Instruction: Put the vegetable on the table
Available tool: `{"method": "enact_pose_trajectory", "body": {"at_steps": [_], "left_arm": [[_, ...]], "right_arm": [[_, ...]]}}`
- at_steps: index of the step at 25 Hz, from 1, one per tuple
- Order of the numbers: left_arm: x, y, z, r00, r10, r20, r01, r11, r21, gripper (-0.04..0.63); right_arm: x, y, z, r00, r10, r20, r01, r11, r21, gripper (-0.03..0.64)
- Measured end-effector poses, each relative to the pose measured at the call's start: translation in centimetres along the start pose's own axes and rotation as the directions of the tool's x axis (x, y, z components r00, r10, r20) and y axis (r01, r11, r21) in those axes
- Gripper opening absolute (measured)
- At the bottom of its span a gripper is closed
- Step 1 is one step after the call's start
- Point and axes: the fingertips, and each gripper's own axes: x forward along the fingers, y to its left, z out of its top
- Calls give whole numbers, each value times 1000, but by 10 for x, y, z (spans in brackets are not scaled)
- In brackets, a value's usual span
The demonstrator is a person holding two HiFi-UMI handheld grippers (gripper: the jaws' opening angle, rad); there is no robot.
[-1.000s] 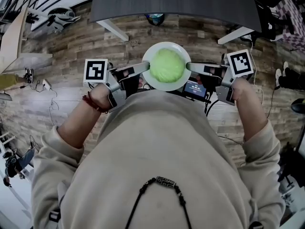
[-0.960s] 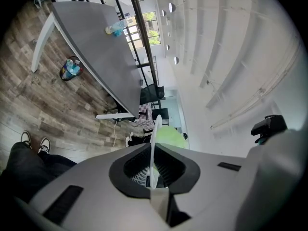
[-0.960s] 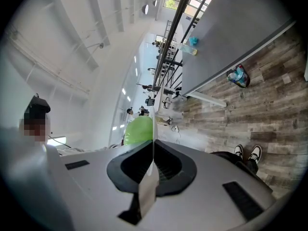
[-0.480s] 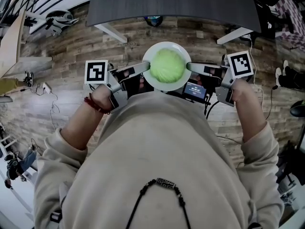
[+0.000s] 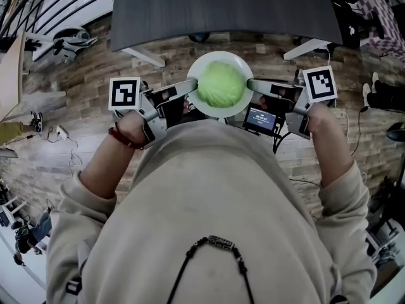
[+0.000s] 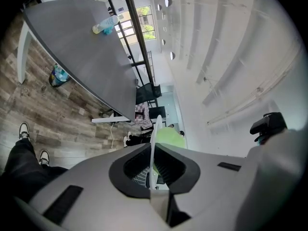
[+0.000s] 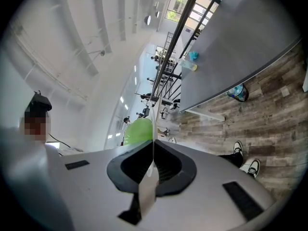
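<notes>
Round pale-green cabbage head (image 5: 220,85) lying on a round white plate (image 5: 221,56), held above the wood-plank floor (image 5: 82,122), near the edge of the dark grey tabletop (image 5: 221,8). Left gripper (image 5: 192,87) and right gripper (image 5: 252,85), jaws narrow, each pinch an opposite side of the plate rim.

The head view looks steeply down from above the person. A beige sweatshirt (image 5: 209,201) fills the lower frame close up, and the dark grey tabletop (image 5: 221,8) runs along the top edge. Each gripper view sits close behind its own jaws, rolled sideways, meeting the white round plate (image 6: 155,143) edge-on at frame centre. All three views share that plate, the pale green round cabbage (image 5: 220,86), the tabletop and the wood-plank floor (image 5: 76,125).
</notes>
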Motion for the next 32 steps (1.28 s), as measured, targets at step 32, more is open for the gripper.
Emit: {"method": "enact_pose_trajectory", "body": {"at_steps": [32], "left_arm": [[-92,34,127,995,-75,-61,73,997,-33,21]], "right_arm": [[129,-9,97,994,-100,53,96,993,65,25]]}}
